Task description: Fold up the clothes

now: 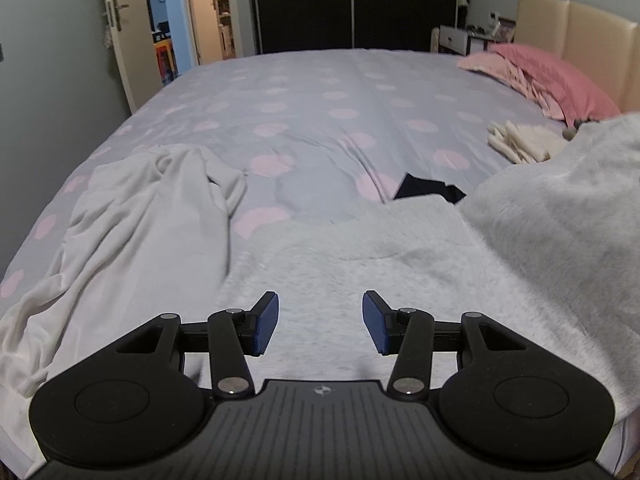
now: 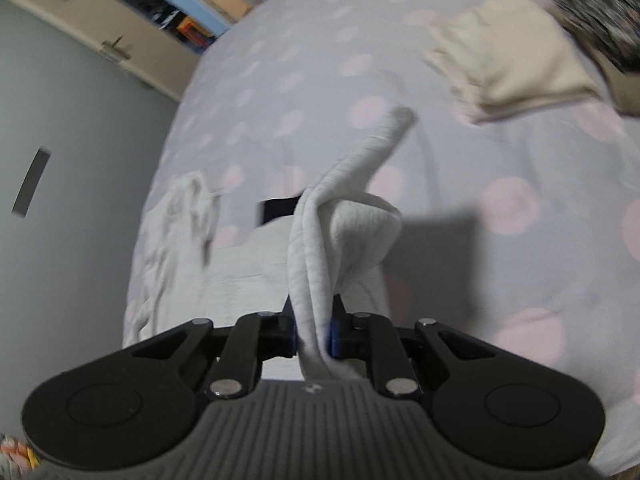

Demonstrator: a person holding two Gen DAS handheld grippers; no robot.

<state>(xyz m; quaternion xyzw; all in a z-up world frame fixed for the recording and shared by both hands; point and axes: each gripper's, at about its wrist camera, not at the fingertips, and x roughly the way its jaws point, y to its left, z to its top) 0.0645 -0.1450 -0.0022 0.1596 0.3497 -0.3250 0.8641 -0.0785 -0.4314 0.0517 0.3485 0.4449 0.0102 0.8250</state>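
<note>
Grey fleece made up the garment in hand, a grey sweatshirt [image 1: 340,264] spread across the near part of the bed [image 1: 304,92], with one side of it lifted into a drooping sheet at the right of the left wrist view. It looked soft, thick and limp, light enough for one gripper to raise, and likely to sag and bunch rather than hold a crease; the ribbed edges and cuffs seemed the firmest places to pinch, since the fuzzy body could slip or drag. The right gripper [image 2: 314,330] was clenched on a bunched ribbed fold of that sweatshirt, cloth filling the gap between its pads and hanging down on both sides, tilted down toward the bed from above. The left gripper [image 1: 320,322] stood released, jaws apart with nothing between them, angled down over the flat part of the sweatshirt. A crumpled white garment [image 1: 132,216] lay just beside it at the left, and a small black item [image 1: 428,190] beyond it
</note>
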